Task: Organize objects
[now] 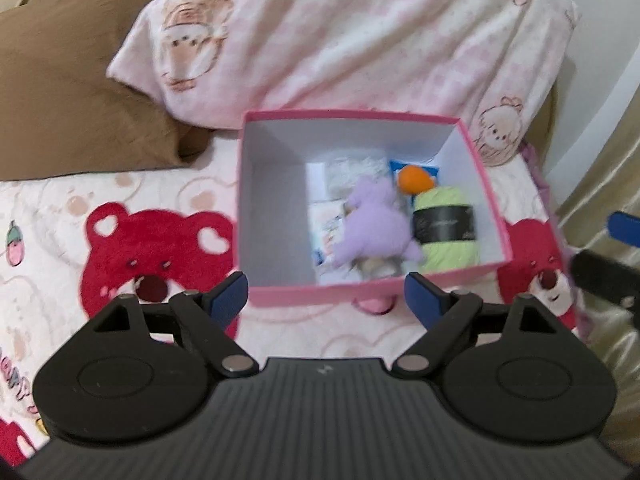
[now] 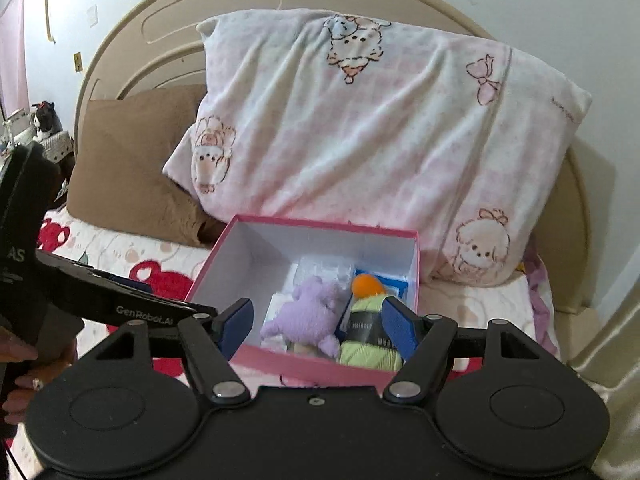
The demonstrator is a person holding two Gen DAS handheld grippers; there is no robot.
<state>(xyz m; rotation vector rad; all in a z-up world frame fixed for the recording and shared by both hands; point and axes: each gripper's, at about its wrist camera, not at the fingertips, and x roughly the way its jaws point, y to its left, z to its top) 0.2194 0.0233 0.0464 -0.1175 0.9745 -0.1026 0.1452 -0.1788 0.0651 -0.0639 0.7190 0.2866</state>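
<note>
An open pink box (image 1: 352, 114) (image 2: 320, 222) with white inner walls stands on the bed. Inside lie a purple plush toy (image 1: 376, 224) (image 2: 308, 316), a green yarn skein with a black band (image 1: 444, 224) (image 2: 368, 354), an orange ball (image 1: 414, 180) (image 2: 366, 284) and white and blue packets underneath. My left gripper (image 1: 324, 292) hangs open just in front of the box's near wall, nothing between its blue pads. My right gripper (image 2: 318, 312) is open above the near wall, holding nothing. In the right wrist view the left gripper's body (image 2: 120, 304) reaches in from the left.
A pink-and-white pillow (image 1: 360, 40) (image 2: 380, 120) leans right behind the box, and a brown pillow (image 1: 60, 80) lies to its left. The bedspread with red bears (image 1: 132, 248) spreads around the box. A beige headboard (image 2: 160, 20) rises behind. A person's hand (image 2: 24, 376) grips the left handle.
</note>
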